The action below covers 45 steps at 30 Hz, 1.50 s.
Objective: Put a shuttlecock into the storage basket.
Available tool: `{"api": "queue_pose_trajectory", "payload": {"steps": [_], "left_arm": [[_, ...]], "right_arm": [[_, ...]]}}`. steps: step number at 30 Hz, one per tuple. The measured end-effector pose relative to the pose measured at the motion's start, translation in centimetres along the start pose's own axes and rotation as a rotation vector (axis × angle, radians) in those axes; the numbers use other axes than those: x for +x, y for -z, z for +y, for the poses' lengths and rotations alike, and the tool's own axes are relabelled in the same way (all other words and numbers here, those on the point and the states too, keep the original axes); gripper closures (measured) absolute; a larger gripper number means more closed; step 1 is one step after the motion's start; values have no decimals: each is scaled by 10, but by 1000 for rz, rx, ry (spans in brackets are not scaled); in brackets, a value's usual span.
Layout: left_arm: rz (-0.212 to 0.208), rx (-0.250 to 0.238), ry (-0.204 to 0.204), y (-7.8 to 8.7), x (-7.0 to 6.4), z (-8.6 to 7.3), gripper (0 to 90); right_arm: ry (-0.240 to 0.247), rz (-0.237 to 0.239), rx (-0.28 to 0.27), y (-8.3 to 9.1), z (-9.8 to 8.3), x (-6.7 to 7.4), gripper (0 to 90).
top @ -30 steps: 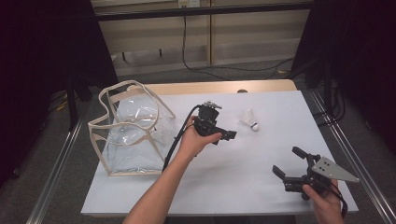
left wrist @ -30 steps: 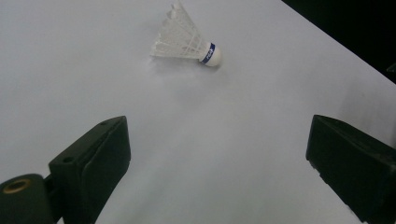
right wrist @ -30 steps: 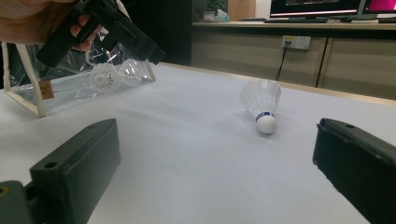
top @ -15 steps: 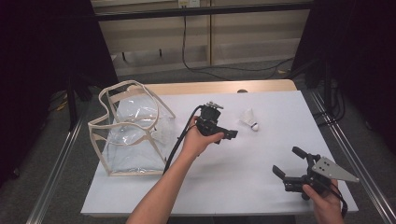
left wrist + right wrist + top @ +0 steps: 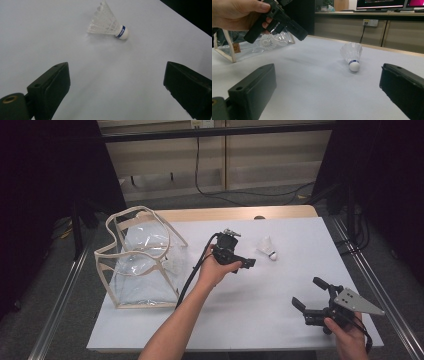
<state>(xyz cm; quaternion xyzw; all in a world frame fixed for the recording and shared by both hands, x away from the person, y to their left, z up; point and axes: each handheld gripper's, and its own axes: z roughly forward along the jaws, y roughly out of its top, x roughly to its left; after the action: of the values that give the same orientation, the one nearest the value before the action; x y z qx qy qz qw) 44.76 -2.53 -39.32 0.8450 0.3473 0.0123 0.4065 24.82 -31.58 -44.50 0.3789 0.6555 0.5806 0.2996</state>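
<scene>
While hovering above the white table (image 5: 250, 320) in the high view, left gripper (image 5: 239, 261) pointing toward the shuttlecock (image 5: 267, 248) lying just beyond its tips, jaws standing apart. Sitting at the table's left side, well apart: clear bag (image 5: 142, 265) with beige trim, upright and open-topped, contents not resolving from here. Resting low near the right front corner: right gripper (image 5: 312, 300), jaws spread, holding nothing.

Looking along the left gripper view: shuttlecock (image 5: 108, 22) lying on its side ahead of the jaws, cork to the right, untouched.

Looking along the right gripper view: shuttlecock (image 5: 352, 56) resting cork toward the camera; clear bag (image 5: 242, 47) showing another shuttlecock (image 5: 267, 42) inside, behind the left gripper (image 5: 297, 28).
</scene>
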Motion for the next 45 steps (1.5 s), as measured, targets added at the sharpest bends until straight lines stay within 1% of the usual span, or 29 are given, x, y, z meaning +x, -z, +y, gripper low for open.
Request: {"api": "queue_pose_trajectory", "payload": {"steps": [3, 7, 15, 18, 20, 22, 25, 26, 30, 31, 35, 36, 37, 41, 45], "left_arm": [[12, -7, 3, -3, 0, 1, 73], [17, -14, 4, -6, 1, 2, 73], [33, -16, 1, -12, 3, 2, 75], [36, -22, 10, -14, 2, 3, 75], [40, -19, 2, -15, 2, 3, 75], [42, -19, 6, -17, 1, 3, 75], [45, -12, -6, -19, 1, 4, 75], [45, -20, 1, -20, 1, 3, 75], [48, -11, -8, -23, 0, 3, 76], [50, -18, -2, -24, -1, 3, 76], [46, -10, -4, -27, -1, 3, 76], [44, -16, -2, -29, -2, 3, 76], [46, -11, -8, -29, -2, 3, 76], [43, -13, -5, -33, -3, 3, 77], [43, -13, -14, -36, -3, 4, 77]], "right_arm": [[2, 2, 2, 0, 0, 0, 6], [2, 1, 0, 0, 0, 0, 6], [0, 2, -2, 0, 0, 0, 6], [1, 2, -3, 0, 0, -1, 6], [-1, 1, -1, 0, 0, -1, 6], [-2, 0, -1, 0, 0, -1, 6], [-1, 2, -2, 0, 0, -1, 6], [1, 3, -1, 0, 0, -1, 6], [1, 2, -2, 0, 0, -1, 6], [-2, 2, -1, 0, 0, -1, 6], [-1, 0, -2, 0, 0, -1, 6], [0, 2, -2, 0, 0, -1, 6], [-1, 2, -1, 0, 0, -1, 6], [3, 3, 0, 0, 0, -1, 6], [0, 3, -2, 0, 0, -1, 6]]}}
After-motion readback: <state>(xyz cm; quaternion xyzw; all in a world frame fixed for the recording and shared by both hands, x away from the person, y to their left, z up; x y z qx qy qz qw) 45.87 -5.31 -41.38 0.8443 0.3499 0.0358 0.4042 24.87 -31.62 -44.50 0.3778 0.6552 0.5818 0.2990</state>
